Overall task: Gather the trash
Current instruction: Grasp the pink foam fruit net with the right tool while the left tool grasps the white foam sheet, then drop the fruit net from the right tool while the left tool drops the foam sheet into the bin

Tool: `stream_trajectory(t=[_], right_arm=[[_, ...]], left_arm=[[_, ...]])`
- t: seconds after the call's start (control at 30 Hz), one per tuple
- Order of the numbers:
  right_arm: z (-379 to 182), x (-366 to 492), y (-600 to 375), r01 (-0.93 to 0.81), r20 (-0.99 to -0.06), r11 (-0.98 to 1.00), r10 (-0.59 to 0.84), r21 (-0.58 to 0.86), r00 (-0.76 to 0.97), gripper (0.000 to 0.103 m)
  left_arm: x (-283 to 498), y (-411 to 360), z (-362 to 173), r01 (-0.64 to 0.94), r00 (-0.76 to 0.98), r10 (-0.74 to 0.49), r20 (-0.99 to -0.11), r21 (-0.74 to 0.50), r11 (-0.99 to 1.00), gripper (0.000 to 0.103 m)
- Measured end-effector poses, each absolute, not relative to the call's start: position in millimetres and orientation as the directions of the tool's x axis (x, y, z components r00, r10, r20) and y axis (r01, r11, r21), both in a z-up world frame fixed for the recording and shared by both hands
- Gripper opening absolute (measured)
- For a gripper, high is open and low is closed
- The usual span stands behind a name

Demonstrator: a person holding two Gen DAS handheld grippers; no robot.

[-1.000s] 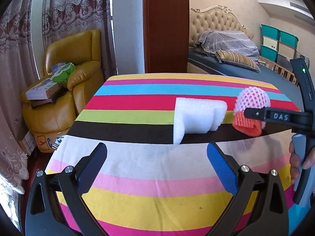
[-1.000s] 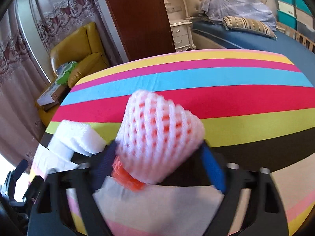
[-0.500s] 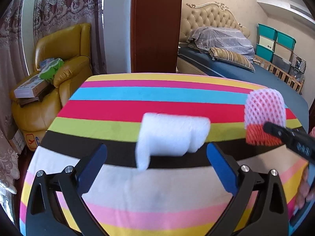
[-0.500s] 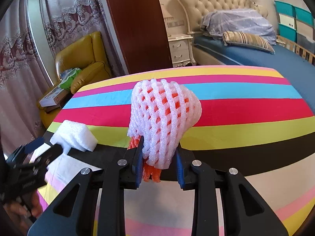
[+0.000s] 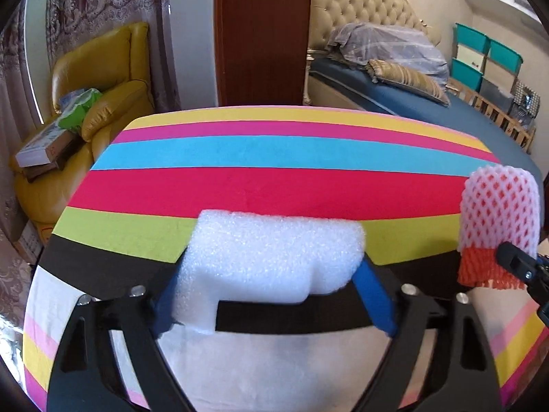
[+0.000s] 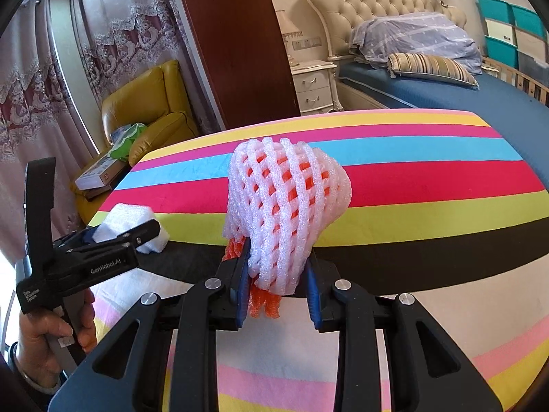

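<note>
A white foam piece (image 5: 274,250) lies on the striped tablecloth (image 5: 274,185), between the blue pads of my left gripper (image 5: 271,274). The jaws are closing and both pads touch the foam's sides. In the right wrist view the left gripper (image 6: 137,233) reaches over the same foam piece (image 6: 130,216) at the left. My right gripper (image 6: 278,257) is shut on a white foam fruit net (image 6: 288,199) with an orange net inside, held above the cloth. The left wrist view shows that net (image 5: 497,213) at its right edge.
The round table ends just past the yellow stripe (image 5: 291,113). A yellow armchair (image 5: 103,79) with boxes stands to the left and a dark wooden post (image 5: 260,34) behind. A bed (image 6: 446,89) and a nightstand (image 6: 315,86) lie beyond. A hand (image 6: 44,336) holds the left gripper's handle.
My left gripper moved forward to the white foam piece and its jaws narrowed onto it. My right gripper shut on the fruit net and lifted it slightly.
</note>
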State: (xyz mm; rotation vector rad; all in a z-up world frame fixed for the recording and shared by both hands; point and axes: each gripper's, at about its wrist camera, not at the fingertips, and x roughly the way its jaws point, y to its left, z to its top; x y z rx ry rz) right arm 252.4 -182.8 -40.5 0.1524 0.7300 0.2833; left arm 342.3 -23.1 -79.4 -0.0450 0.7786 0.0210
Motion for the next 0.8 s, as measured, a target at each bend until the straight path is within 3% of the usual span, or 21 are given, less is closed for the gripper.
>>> stream_trajectory(t=[0.8], right_arm=[[-41.0, 194.2, -188.7, -0.245, -0.666, 0.963, 0.255, 0.112, 0.701, 0.028]], left_arm=[[240.8, -54.5, -71.9, 0.035, 0.784, -0.045, -0.619, -0.028, 0.999, 0.084]])
